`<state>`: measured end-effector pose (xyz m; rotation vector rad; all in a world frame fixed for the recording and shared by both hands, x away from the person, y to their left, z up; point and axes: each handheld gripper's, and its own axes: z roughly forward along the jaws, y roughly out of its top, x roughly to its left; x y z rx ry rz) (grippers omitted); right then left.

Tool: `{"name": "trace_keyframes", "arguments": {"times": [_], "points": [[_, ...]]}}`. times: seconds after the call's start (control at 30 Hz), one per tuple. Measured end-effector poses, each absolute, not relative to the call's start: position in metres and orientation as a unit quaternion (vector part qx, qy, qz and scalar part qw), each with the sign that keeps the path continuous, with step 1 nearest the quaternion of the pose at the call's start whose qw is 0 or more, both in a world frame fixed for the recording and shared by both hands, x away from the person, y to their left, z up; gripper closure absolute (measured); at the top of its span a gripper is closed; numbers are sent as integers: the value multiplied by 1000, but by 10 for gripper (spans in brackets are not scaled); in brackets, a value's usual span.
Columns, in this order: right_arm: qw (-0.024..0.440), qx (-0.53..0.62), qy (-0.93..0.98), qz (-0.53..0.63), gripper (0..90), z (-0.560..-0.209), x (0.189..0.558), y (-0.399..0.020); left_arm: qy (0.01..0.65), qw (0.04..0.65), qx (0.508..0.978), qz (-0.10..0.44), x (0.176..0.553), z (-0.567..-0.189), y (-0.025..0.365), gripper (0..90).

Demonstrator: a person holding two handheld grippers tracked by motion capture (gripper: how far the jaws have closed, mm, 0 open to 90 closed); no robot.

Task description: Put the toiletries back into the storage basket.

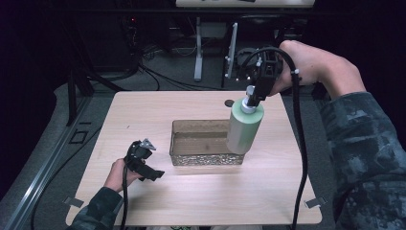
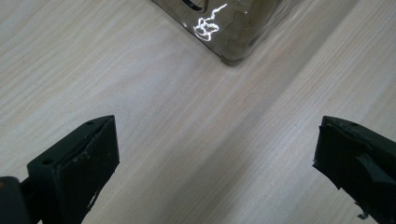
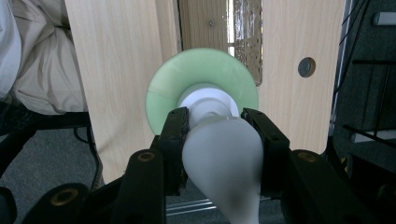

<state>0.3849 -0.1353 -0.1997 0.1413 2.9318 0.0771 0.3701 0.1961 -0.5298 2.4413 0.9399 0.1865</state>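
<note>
Carrying a pale green bottle [image 1: 244, 128] by its white neck, my right gripper [image 1: 253, 97] is clamped shut; next, lowering it into the clear bin [image 1: 207, 159]; my left gripper [image 1: 143, 160] rests with jaws apart.

bottle [image 1: 245, 128]: 1 | clear box [image 1: 198, 143]: 1 | table [image 1: 143, 115]: 1 | grippers: 2

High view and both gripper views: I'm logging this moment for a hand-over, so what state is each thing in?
Green bottle: held by its capped top, tilted, above the tray's right end.
Clear tray: upright on the table, nothing visible inside.
Right gripper: shut on the bottle's top.
Left gripper: open, nothing between the jaws, over bare table.
</note>
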Motion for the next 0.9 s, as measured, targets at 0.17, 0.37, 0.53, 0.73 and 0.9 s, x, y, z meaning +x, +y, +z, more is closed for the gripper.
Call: {"name": "trace_keyframes", "arguments": {"times": [0.17,0.37,0.53,0.73,0.9], "points": [[102,49,993,26,623,-204,389,-133,347,257,899,69,370,-530,196,1],[93,52,994,24,623,-209,395,-130,346,256,900,67,370,-530,196,1],[98,51,994,27,623,-210,398,-128,345,256,901,68,370,-530,196,1],[93,51,994,26,623,-213,404,-126,345,256,900,68,370,-531,196,1],[93,48,994,23,623,-217,410,-120,344,257,901,66,370,-530,197,1]]}}
